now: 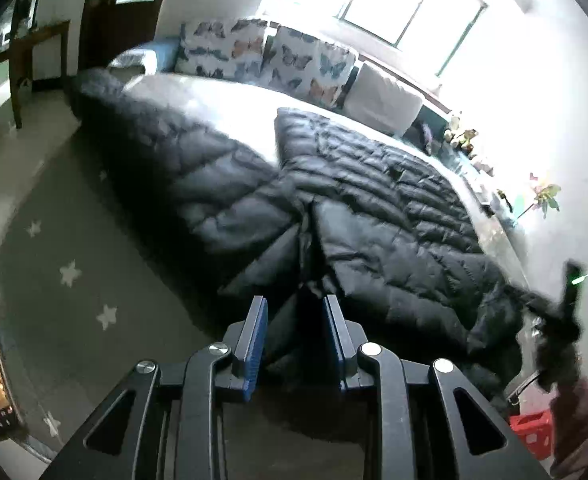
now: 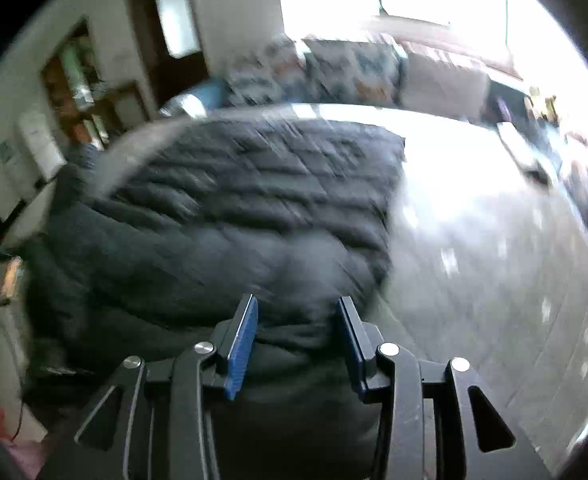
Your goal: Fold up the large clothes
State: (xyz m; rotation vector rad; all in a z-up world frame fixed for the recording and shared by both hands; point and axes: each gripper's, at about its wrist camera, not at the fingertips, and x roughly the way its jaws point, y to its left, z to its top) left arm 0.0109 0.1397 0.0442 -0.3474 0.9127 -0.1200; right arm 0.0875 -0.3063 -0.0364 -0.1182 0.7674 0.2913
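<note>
A large black quilted puffer coat (image 1: 333, 184) lies spread over the grey bed (image 1: 230, 96), one part hanging over the near edge toward the floor. My left gripper (image 1: 294, 304) stands open at the coat's near edge, where two panels meet, with dark fabric between its blue pads (image 1: 256, 344). In the right wrist view, which is motion blurred, the coat (image 2: 234, 208) fills the left and middle. My right gripper (image 2: 295, 306) is open with a bulge of coat fabric between its fingers. The right gripper also shows at the right of the left wrist view (image 1: 565, 320), blurred.
Butterfly-print pillows (image 1: 262, 52) and a white cushion (image 1: 381, 100) line the bed's far side under a bright window. A grey rug with white stars (image 1: 70, 272) covers the floor on the left. A wooden table (image 1: 18, 64) stands far left. A red crate (image 1: 533, 428) sits at lower right.
</note>
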